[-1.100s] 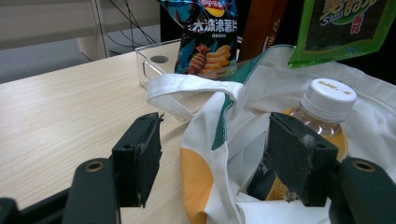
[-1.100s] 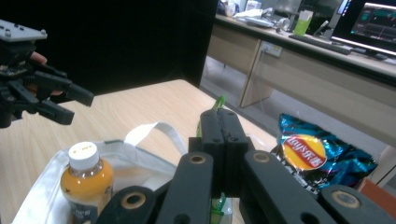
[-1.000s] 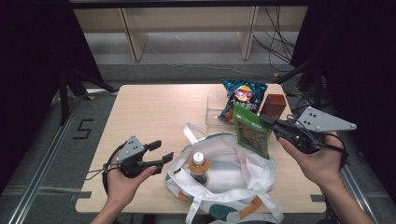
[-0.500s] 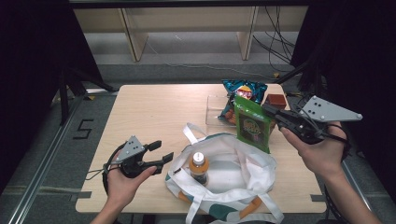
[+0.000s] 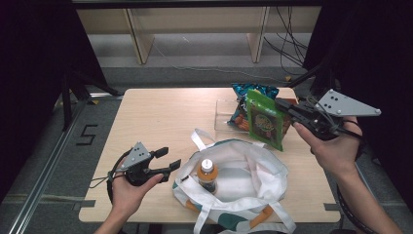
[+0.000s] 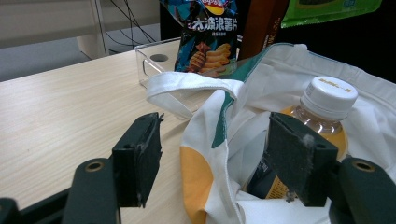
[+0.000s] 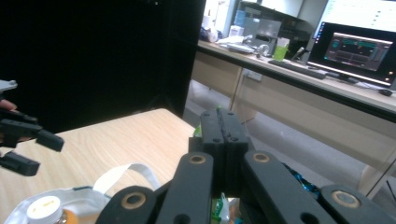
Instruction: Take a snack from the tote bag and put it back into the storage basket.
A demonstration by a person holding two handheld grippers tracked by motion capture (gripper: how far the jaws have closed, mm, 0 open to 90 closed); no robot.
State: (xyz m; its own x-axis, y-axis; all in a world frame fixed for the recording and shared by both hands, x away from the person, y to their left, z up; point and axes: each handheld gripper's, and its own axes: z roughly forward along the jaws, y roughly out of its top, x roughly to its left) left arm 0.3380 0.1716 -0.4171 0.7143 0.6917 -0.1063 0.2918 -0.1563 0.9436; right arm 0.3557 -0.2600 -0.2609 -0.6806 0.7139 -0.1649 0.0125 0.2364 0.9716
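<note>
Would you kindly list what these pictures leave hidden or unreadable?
- Bottle: lower part hidden by the bag, high view.
- Green packet: print too small to read in the high view; cut off by the top edge in the left gripper view.
- Brown box: top cut off, left gripper view.

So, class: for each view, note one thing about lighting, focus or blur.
High view: table evenly lit, surroundings black, green pouch slightly soft. Left gripper view: the left claw looms large and soft, bottle fairly sharp. Right gripper view: bright monitor against a dark curtain, the right claw blurred.
</note>
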